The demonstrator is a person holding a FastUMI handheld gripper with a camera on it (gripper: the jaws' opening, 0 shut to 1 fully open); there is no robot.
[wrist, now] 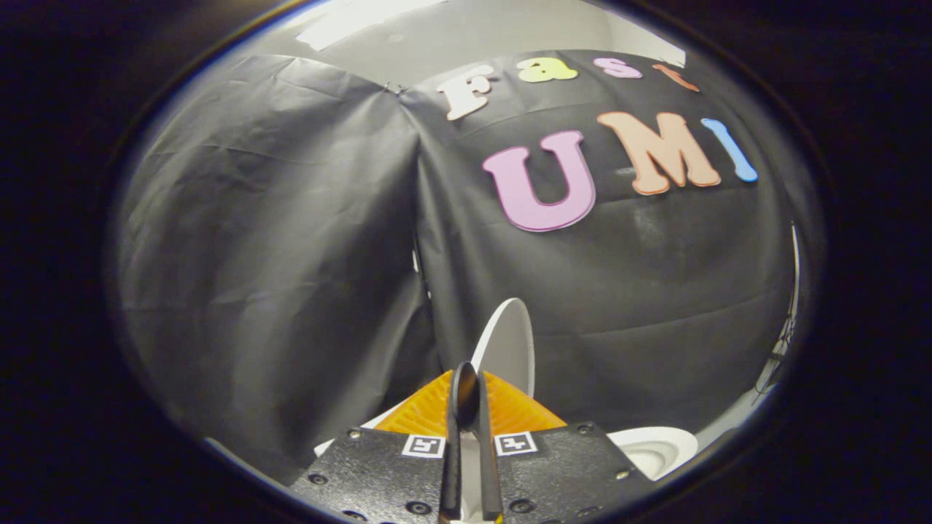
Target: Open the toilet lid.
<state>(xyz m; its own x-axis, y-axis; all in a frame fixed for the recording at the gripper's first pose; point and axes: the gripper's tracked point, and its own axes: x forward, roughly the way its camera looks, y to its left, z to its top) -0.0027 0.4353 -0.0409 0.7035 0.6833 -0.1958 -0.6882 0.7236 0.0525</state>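
The gripper (466, 397) has its orange fingers (426, 411) nearly closed on the raised edge of the white toilet lid (510, 346) rising beyond, which appears rigid, smooth, light and hinged, best gripped at this free rim.

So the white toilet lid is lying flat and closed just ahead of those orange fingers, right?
Not closed: the gripper view shows the white toilet lid raised, standing nearly upright just ahead of the orange fingers, which sit close together.
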